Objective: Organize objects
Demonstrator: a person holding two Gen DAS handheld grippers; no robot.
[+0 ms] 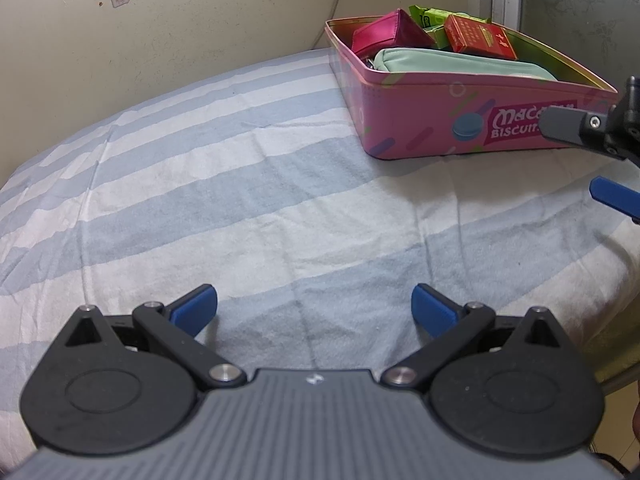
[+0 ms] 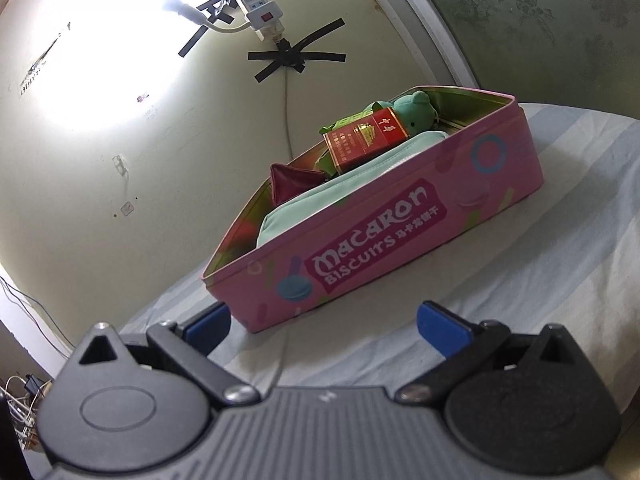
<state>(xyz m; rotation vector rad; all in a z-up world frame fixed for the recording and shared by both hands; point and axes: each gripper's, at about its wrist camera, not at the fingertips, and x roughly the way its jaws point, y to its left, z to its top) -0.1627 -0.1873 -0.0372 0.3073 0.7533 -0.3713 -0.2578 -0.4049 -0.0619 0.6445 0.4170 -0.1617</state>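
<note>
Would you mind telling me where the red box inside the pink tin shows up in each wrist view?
Left wrist: the red box is at upper right, at the tin's far side, above the mint pouch.
Right wrist: the red box is near the centre, lying on the mint pouch.
Shared landmark: the "Macaron Biscuits" label on the pink tin.

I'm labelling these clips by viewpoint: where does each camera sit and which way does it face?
Left wrist: on the left gripper, facing across the striped sheet; own open fingers show, the right gripper at the edge.
Right wrist: on the right gripper, facing the wall; own open fingers show.
Shared: the pink tin.
</note>
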